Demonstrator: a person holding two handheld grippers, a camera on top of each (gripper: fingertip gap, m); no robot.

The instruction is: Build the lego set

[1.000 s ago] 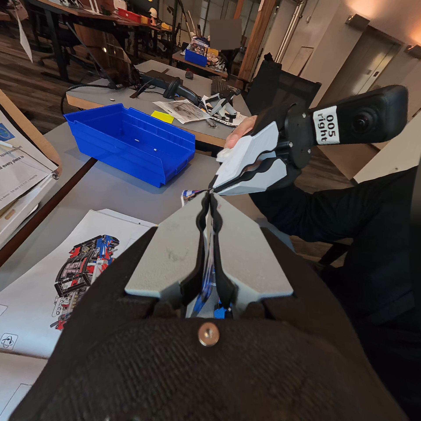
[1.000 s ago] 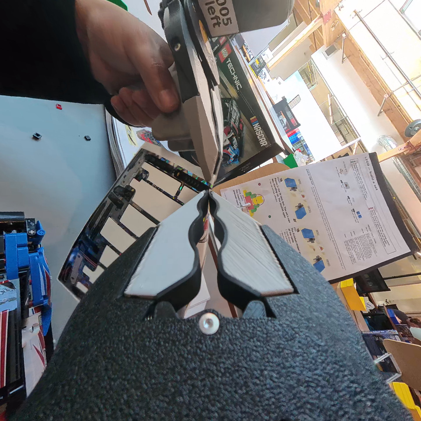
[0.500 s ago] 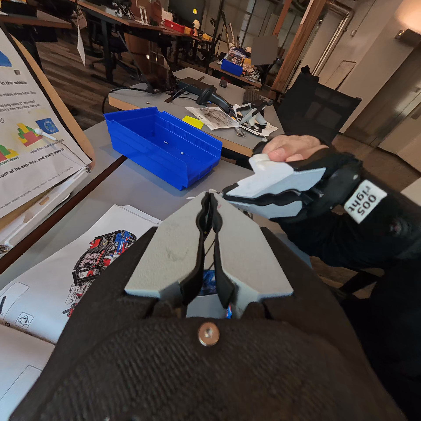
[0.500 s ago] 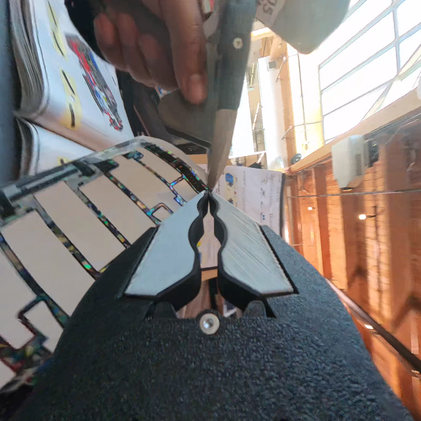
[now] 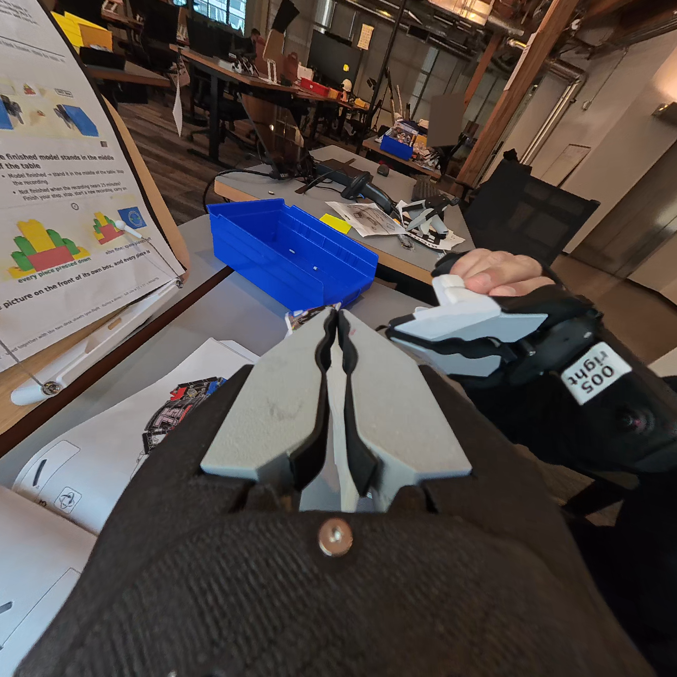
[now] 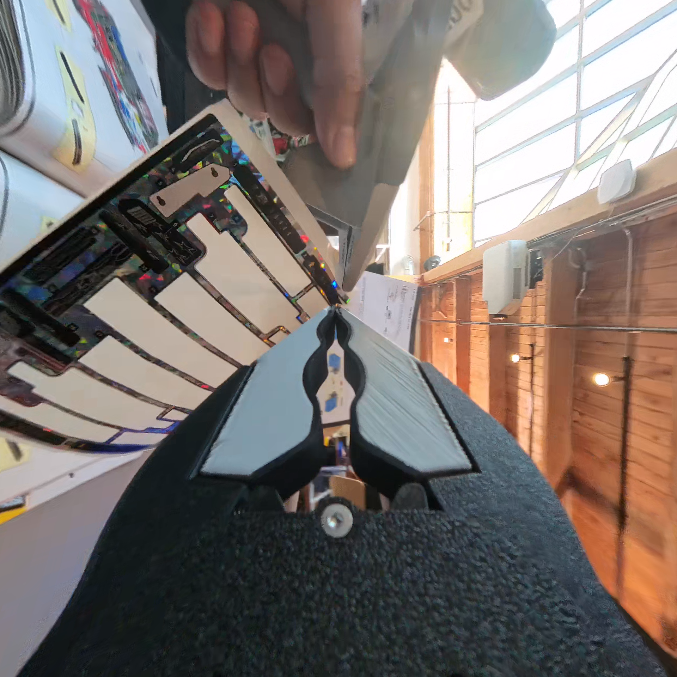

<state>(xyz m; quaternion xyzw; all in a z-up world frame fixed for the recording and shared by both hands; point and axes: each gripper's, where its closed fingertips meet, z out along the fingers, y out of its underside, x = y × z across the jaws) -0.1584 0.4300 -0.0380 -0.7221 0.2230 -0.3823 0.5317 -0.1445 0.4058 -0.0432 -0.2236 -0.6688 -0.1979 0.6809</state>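
A holographic sticker sheet (image 6: 165,293) with several white blank patches is held in the air between both grippers. My left gripper (image 5: 336,315) is shut on the sheet; its white back shows between the fingers (image 5: 271,403) and a printed corner (image 5: 311,315) sticks out past the tips. The left gripper also shows in the right wrist view (image 6: 350,285), held by a hand. My right gripper (image 6: 335,311) is shut, its tips pinching the sheet's near corner. It also shows in the left wrist view (image 5: 390,329), just right of the left tips.
A blue bin (image 5: 293,252) stands on the grey table (image 5: 234,315) ahead. An open instruction booklet (image 5: 121,432) lies at the left. A printed poster on a stand (image 5: 73,183) rises at the far left. A second table (image 5: 366,190) with papers lies behind. My two grippers' fingertips are within a few centimetres of each other.
The right gripper has rolled over and dropped lower beside the left one. The sheet has slid out from deep between its fingers to just the tips. Both stay shut.
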